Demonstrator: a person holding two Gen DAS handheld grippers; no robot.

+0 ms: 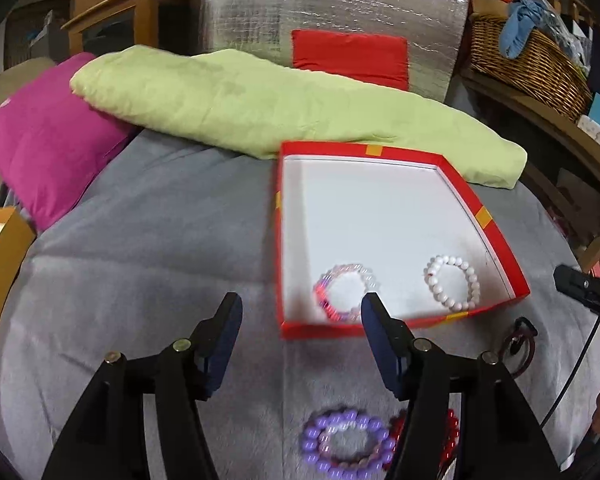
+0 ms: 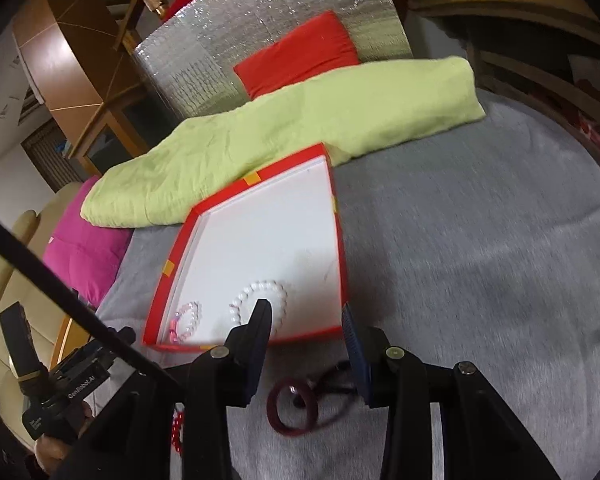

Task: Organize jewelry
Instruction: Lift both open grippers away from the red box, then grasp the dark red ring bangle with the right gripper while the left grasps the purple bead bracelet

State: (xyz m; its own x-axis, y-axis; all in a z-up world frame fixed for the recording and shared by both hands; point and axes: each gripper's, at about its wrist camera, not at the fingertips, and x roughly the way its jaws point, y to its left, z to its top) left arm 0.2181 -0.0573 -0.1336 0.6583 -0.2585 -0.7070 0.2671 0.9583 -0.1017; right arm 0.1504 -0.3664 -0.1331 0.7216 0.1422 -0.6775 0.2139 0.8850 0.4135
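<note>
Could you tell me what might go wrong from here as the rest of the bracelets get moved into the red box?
1. The purple bracelet and red bracelet touch on the soft grey blanket, so the open left gripper might snag both or pinch fabric.
2. The red box is shallow; a careless drop could roll out or land on the white bracelet.
3. The dark ring lies beside a dark strap, which the open right gripper might drag along.

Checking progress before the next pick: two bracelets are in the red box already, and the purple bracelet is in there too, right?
Not quite. The red box does hold two bracelets, pinkish and white, but the left wrist view shows the purple bracelet outside it, on the grey blanket.
</note>
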